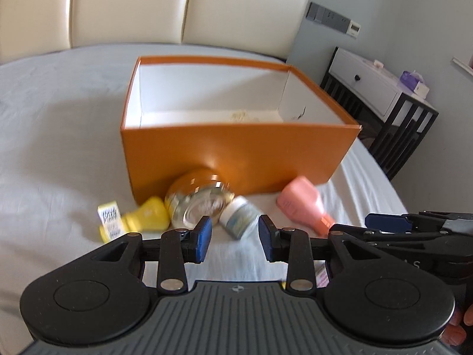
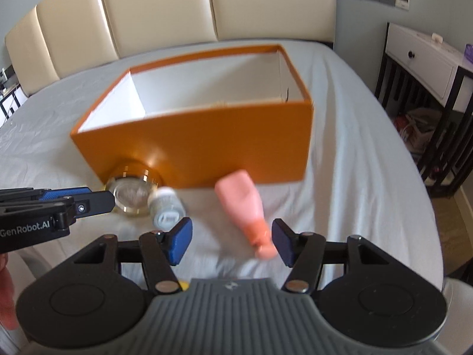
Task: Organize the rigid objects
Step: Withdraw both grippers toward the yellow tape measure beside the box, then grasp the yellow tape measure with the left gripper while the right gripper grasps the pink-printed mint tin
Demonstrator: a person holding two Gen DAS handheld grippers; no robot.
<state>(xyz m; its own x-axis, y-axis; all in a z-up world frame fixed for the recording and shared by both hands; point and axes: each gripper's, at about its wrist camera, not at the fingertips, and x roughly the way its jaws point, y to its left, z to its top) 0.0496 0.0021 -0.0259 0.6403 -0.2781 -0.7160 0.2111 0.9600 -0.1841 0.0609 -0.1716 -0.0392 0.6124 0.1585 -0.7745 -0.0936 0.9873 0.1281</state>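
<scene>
An open orange box [image 1: 236, 153] [image 2: 207, 148] with white inside walls stands on the bed. In front of it lie a yellow bottle [image 1: 142, 217], a round glass jar [image 1: 198, 204] [image 2: 131, 196], a small white bottle [image 1: 239, 217] [image 2: 165, 207] and a pink bottle [image 1: 301, 204] [image 2: 245, 204]. My left gripper [image 1: 235, 241] is open and empty, just short of the small white bottle. My right gripper [image 2: 232, 242] is open and empty, its jaws either side of the pink bottle's cap end.
The bed has a grey sheet [image 1: 59, 148] and a cream padded headboard [image 1: 147, 6]. A white and black bedside table [image 1: 381, 94] [image 2: 428, 68] stands off the bed's right edge. Something pale lies on the box floor [image 1: 239, 116].
</scene>
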